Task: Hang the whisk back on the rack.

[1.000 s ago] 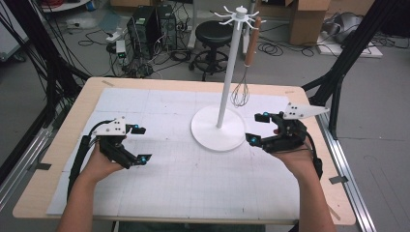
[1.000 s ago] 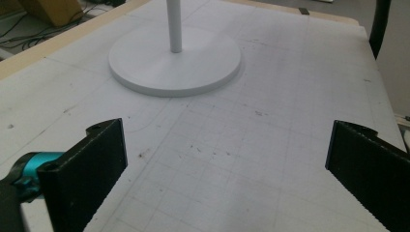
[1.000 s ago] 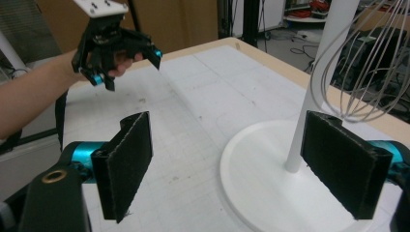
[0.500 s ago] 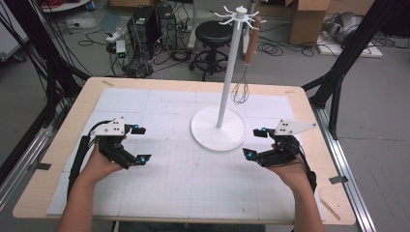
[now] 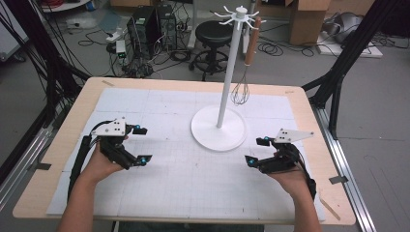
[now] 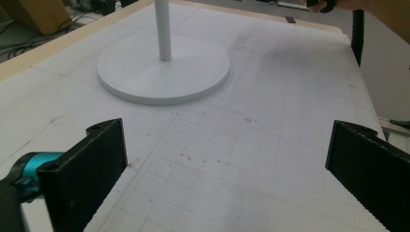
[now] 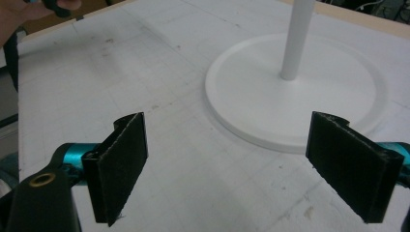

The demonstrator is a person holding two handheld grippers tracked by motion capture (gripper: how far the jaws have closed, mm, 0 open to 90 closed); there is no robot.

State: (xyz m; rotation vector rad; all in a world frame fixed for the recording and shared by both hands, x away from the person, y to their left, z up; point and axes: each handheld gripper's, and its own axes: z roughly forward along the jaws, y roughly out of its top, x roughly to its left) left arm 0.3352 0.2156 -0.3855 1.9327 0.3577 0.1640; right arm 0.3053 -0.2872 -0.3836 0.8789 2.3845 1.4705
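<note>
A white hanging stand (image 5: 227,82) with a round base (image 5: 217,129) rises from the middle of the white gridded mat. A whisk with a wooden handle (image 5: 245,63) hangs from one of its top hooks. My left gripper (image 5: 141,143) rests low over the mat at the left, open and holding nothing. My right gripper (image 5: 256,151) hovers at the right of the base, open with nothing between its jaws. The base also fills the top of the left gripper view (image 6: 163,72) and the upper right of the right gripper view (image 7: 295,92).
The mat (image 5: 193,174) covers a wooden table (image 5: 72,121). Beyond the far edge stand a black stool (image 5: 213,34), computer cases, cables and cardboard boxes. Black frame legs (image 5: 338,63) flank the table at the right and left.
My right gripper has drawn back from beside the stand's base toward the near right of the mat and lowered. The left gripper has stayed put.
</note>
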